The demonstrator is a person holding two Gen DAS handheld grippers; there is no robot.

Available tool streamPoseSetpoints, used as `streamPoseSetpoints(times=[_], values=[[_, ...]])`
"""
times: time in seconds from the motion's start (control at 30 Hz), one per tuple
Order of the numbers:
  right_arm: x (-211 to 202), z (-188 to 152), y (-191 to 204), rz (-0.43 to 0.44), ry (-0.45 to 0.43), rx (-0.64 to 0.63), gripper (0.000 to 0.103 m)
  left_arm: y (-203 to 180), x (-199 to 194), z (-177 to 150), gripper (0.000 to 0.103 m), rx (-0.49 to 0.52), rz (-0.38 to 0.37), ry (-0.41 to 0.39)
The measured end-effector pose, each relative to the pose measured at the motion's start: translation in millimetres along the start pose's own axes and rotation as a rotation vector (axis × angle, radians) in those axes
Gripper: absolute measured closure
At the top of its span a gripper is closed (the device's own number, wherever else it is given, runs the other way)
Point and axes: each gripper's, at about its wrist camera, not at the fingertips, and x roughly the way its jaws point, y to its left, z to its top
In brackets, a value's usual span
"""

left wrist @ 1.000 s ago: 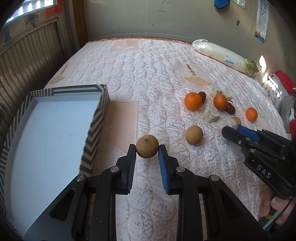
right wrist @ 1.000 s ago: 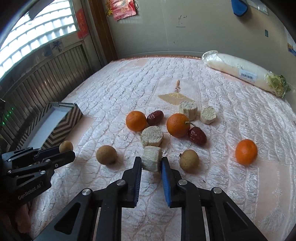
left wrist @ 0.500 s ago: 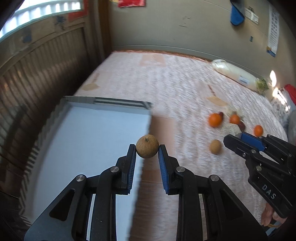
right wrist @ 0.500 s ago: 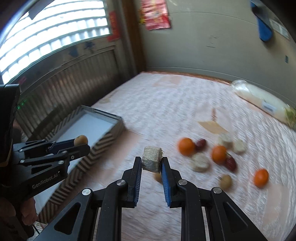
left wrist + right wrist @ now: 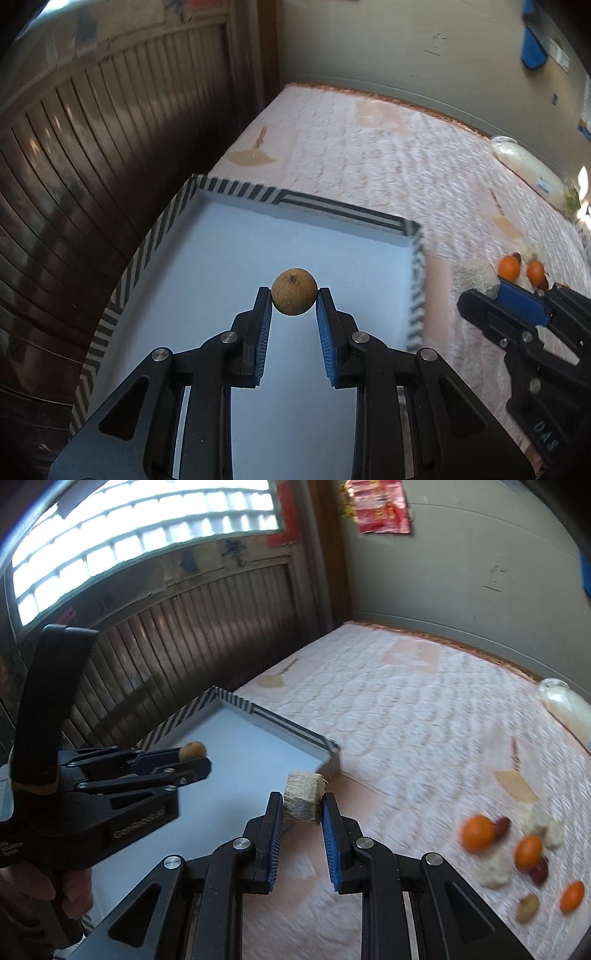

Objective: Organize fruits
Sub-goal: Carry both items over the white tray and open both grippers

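Above the striped cardboard tray (image 5: 236, 192), the left gripper (image 5: 294, 295) is pinching a round, rough brown fruit (image 5: 294, 291); beside the tray's corner, the right gripper (image 5: 302, 802) is clamping a fibrous pale chunk (image 5: 303, 795).

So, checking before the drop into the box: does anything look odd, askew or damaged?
Nothing stands out. The left gripper holds a round brown fruit squarely over the striped box; the right gripper holds a pale fibrous chunk near the box's corner. The remaining oranges lie loose on the quilt.
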Motion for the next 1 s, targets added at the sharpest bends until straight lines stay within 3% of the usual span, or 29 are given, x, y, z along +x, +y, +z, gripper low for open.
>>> streamPoseSetpoints(times=[0.33,0.73,0.8,0.9,0.93,1.0], values=[[65.4,21.5,19.5,0.026,0.086,-0.067,0.083,27.7,46.4,6.8,0.079,-0.096,0.014,0.101],[95.7,23.9,35.9,0.013,0.122,-0.128,0.083,32.9,46.3,3.8,0.078,-0.115,0.016,0.074],[94.8,24.4,35.5,0.023,0.124,-0.121,0.082,35.0,46.5,4.5,0.075,-0.125,-0.001,0.074],[85.2,21.7,32.7,0.023,0.117,-0.111,0.080,40.2,46.2,4.7,0.053,-0.159,-0.050,0.078],[82.1,21.0,31.2,0.025,0.112,-0.105,0.080,42.3,45.2,4.6,0.041,-0.171,-0.053,0.074],[74.0,20.1,26.7,0.035,0.099,-0.083,0.078,44.8,42.0,4.3,0.037,-0.190,-0.059,0.065]])
